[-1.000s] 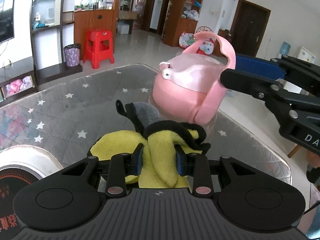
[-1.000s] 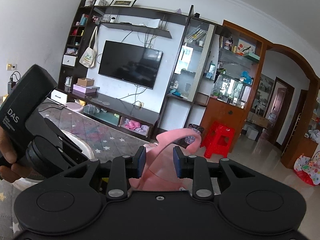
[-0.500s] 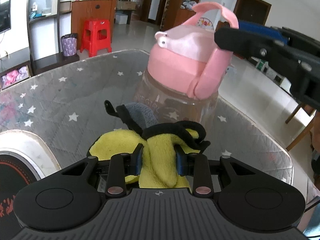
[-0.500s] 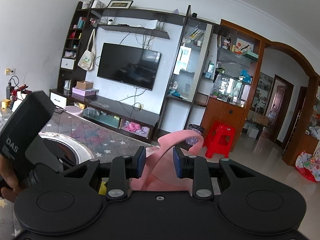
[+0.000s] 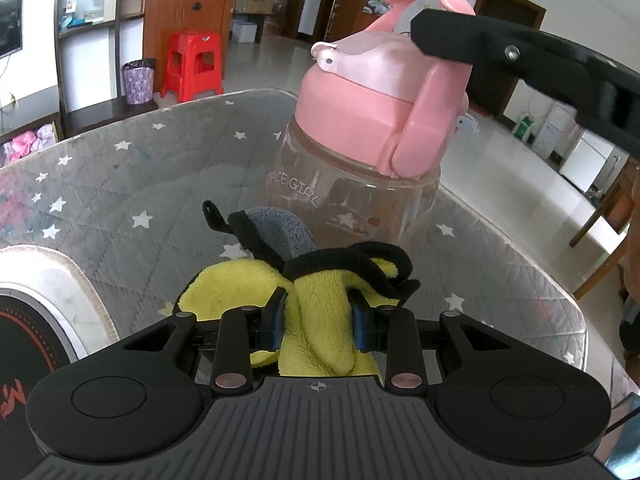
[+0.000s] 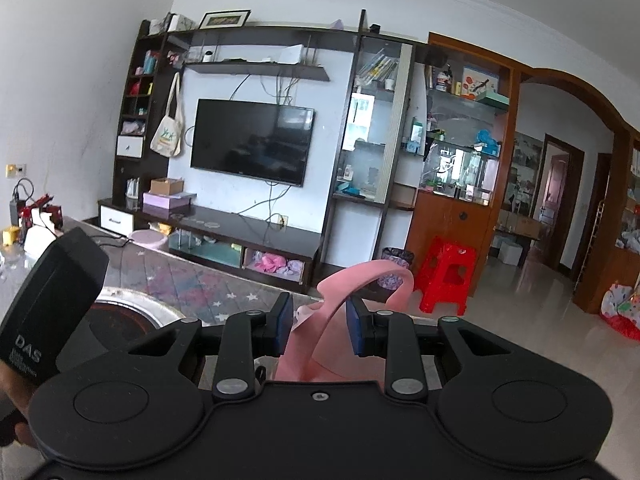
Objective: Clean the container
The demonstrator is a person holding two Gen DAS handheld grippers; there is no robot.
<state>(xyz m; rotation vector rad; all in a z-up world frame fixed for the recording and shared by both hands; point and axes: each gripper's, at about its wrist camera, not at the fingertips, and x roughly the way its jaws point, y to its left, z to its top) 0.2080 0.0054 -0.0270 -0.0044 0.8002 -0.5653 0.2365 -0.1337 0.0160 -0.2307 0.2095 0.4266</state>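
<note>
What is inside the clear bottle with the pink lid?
The bottle looks empty through its clear wall. Its base is covered by the yellow cloth, so the bottom of the inside cannot be seen.

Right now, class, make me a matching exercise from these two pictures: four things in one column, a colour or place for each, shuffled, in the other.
Things:
1. cloth
2. bottle lid
3. stool
4. carry strap

Descriptions:
A. red, on the floor
B. between the right tongs
C. yellow, clamped in the left tongs
D. pink, topping the clear bottle

Pairs: 1-C, 2-D, 3-A, 4-B
</note>
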